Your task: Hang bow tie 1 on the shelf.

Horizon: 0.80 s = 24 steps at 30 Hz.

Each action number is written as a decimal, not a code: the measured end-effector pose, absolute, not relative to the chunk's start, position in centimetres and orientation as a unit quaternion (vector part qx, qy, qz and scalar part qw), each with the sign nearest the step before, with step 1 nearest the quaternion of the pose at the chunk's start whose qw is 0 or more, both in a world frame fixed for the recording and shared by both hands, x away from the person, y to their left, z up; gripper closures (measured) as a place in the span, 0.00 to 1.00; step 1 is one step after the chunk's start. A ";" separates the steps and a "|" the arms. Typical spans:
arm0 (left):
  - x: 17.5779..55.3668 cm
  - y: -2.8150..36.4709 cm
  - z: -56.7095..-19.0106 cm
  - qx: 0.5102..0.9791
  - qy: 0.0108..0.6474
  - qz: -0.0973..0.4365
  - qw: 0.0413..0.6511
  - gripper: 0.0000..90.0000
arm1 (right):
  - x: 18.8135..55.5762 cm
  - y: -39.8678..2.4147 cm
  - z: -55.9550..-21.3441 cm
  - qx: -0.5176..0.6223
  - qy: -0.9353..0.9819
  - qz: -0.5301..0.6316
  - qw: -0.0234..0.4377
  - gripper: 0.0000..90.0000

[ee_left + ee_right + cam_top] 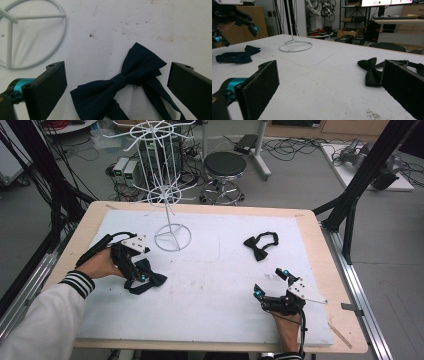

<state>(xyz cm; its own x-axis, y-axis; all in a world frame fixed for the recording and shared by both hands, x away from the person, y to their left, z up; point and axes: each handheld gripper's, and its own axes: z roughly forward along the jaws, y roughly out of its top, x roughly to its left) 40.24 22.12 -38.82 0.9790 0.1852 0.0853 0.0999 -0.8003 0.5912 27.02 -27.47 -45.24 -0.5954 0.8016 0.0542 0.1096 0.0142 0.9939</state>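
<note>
- Left gripper [141,281], at left centre of the high view: jaws spread wide, poised right over the navy bow tie [150,279], gripping nothing.
- In the left gripper view: navy bow tie [120,83] flat on the mat [112,30], lower centre of frame, knot between the two jaws, neither seen touching it.
- Ring base of the white stand [32,35] in the upper left of that view, apart from the tie.
- Right gripper [270,284], lower right of the high view: jaws wide open, empty, low over the mat.
- Black bow tie [261,245] up and right of centre in the high view, well apart from both grippers; at right in the right gripper view [372,71].
- White stand [170,185] at upper centre of the high view.
</note>
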 end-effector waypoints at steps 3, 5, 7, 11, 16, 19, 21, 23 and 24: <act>40.5 22.0 -39.2 0.950 0.077 0.067 0.296 0.03 | 27.0 -27.5 -45.2 0.349 0.653 0.610 0.284 0.01; 40.7 22.0 -39.5 0.951 0.079 0.064 0.292 0.03 | 27.0 -27.5 -45.2 0.349 0.653 0.609 0.284 0.01; 41.0 21.9 -40.0 0.954 0.077 0.063 0.284 0.05 | 27.0 -27.5 -45.2 0.348 0.653 0.609 0.284 0.01; 41.1 21.8 -40.4 0.956 0.072 0.061 0.277 0.12 | 27.0 -27.5 -45.2 0.349 0.653 0.610 0.284 0.01; 41.1 21.7 -40.6 0.960 0.067 0.061 0.265 0.13 | 27.0 -27.5 -45.2 0.350 0.653 0.609 0.283 0.01; 41.2 21.7 -40.7 0.963 0.062 0.064 0.254 0.18 | 27.0 -27.5 -45.2 0.350 0.653 0.609 0.284 0.01; 41.2 21.6 -40.7 0.964 0.061 0.069 0.249 0.24 | 27.0 -27.5 -45.2 0.350 0.653 0.609 0.283 0.01; 41.2 21.6 -40.6 0.966 0.061 0.066 0.244 0.25 | 27.0 -27.5 -45.2 0.350 0.653 0.609 0.283 0.01; 41.2 21.6 -40.5 0.966 0.059 0.068 0.243 0.26 | 27.0 -27.5 -45.2 0.350 0.653 0.609 0.283 0.01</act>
